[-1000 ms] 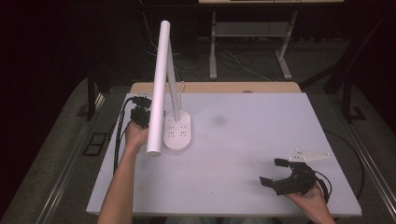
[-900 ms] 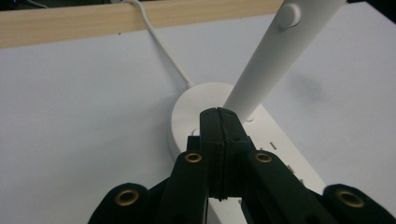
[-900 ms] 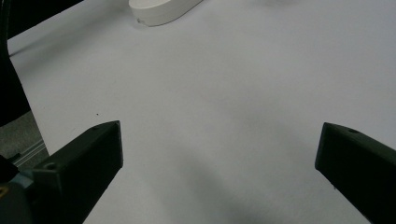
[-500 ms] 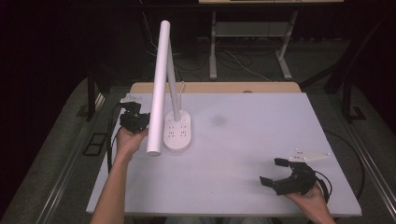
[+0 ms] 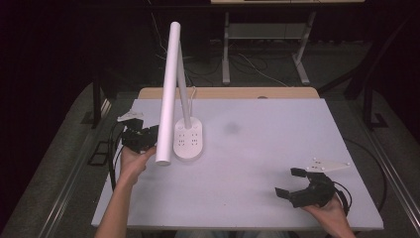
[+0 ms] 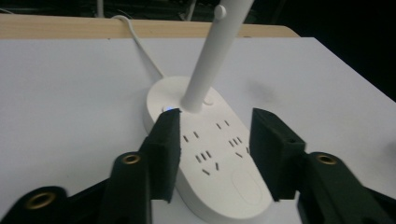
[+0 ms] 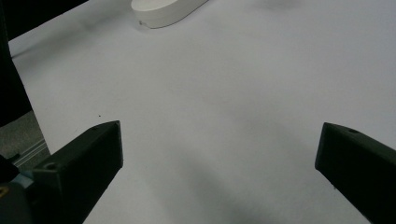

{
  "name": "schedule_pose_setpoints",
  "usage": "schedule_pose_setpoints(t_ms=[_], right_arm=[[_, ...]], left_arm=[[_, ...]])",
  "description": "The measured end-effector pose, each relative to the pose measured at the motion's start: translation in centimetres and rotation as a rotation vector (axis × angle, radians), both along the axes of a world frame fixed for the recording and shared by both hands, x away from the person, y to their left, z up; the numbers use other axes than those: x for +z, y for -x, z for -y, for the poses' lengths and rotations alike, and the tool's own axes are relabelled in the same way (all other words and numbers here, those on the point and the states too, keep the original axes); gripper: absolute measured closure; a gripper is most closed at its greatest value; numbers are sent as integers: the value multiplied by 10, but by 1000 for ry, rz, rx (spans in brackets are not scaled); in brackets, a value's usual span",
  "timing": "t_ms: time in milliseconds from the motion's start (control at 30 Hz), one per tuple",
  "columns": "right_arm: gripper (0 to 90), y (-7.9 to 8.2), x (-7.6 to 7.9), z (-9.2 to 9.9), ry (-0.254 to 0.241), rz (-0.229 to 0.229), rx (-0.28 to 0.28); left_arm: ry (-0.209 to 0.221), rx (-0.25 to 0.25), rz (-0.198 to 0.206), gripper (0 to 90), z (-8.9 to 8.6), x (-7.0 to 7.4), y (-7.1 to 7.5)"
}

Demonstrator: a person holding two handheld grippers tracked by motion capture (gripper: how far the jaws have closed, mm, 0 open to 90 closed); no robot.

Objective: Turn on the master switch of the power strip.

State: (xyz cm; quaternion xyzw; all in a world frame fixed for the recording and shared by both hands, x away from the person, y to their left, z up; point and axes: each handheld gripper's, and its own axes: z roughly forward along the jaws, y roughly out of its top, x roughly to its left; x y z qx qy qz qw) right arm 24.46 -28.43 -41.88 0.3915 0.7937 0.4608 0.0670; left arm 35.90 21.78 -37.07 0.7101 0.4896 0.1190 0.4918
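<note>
Jaws of the left gripper (image 6: 215, 154) have just been opening and stand parted with nothing pinched, framing the lamp base (image 6: 205, 144) without touching it. The lamp stands left of centre on the white surface (image 5: 257, 148). Right gripper (image 5: 292, 184) gapes wide, empty, near the front right corner.

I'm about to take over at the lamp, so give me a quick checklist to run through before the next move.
1. Left gripper jaws have just been opening, nothing pressed between them: ok.
2. Lamp base flat on the table: ok.
3. Blue light by the stem on the base: lit, ok.
4. Lamp head clear of both grippers: ok.
5. Right gripper open, resting apart from the lamp: ok.
6. Cord plugged in: cannot tell.
</note>
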Motion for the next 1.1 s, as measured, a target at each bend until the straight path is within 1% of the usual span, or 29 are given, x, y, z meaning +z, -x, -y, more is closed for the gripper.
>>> schedule_pose_setpoints(t_ms=[33, 67, 133, 167, 233, 267, 300, 333, 400, 433, 467, 567, 633, 667, 733, 800, 867, 967, 1000, 1067, 1100], right_arm=[[3, 0, 0, 0, 0, 0, 1], [3, 0, 0, 0, 1, -1, 1], [3, 0, 0, 0, 0, -2, 1], [3, 0, 0, 0, 0, -1, 2], [3, 0, 0, 0, 2, 2, 2], [3, -1, 0, -1, 2, 3, 3], [3, -1, 0, -1, 1, 4, 2], [3, -1, 0, -1, 1, 4, 2], [3, 0, 0, -1, 1, 4, 1], [3, 0, 0, -1, 0, 4, 1], [3, 0, 0, -1, 0, 3, 0], [3, 0, 0, -1, 0, 6, 0], [3, 0, 0, -1, -1, 7, -1], [3, 0, 0, -1, 0, 7, -1], [3, 0, 1, 0, -2, 7, -3], [3, 0, 1, 0, -2, 6, -4], [3, 0, 1, 0, -2, 7, -4], [3, 1, 1, -1, -3, 5, -3], [3, 1, 1, -1, -4, 7, -3], [3, 1, 1, 0, -4, 9, -3], [3, 1, 1, 0, -4, 13, -2]], left_arm=[[15, -1, 2, 480, 0, -1, 3], [23, -7, 18, 439, -1, -2, 6], [60, -29, 34, 363, -2, -3, 13], [69, -38, 41, 333, -2, -4, 16], [73, -57, 47, 270, 0, -5, 23], [61, -64, 48, 235, 1, -5, 26], [58, -73, 55, 205, 2, -6, 29], [58, -86, 50, 177, 4, -6, 32], [41, -111, 56, 135, 7, -8, 37], [40, -119, 57, 124, 9, -9, 39], [47, -137, 58, 90, 10, -10, 40], [41, -173, 51, 0, 14, -13, 46], [47, -176, 56, 0, 15, -14, 48], [40, -179, 60, 0, 17, -15, 53], [35, -189, 60, 0, 19, -17, 57], [33, -189, 58, 0, 20, -18, 59], [26, -195, 56, 0, 22, -22, 65], [15, -206, 59, 0, 23, -26, 69], [13, -213, 56, 0, 24, -29, 73], [3, -221, 56, 0, 25, -33, 78], [6, -224, 51, 0, 26, -34, 80]])
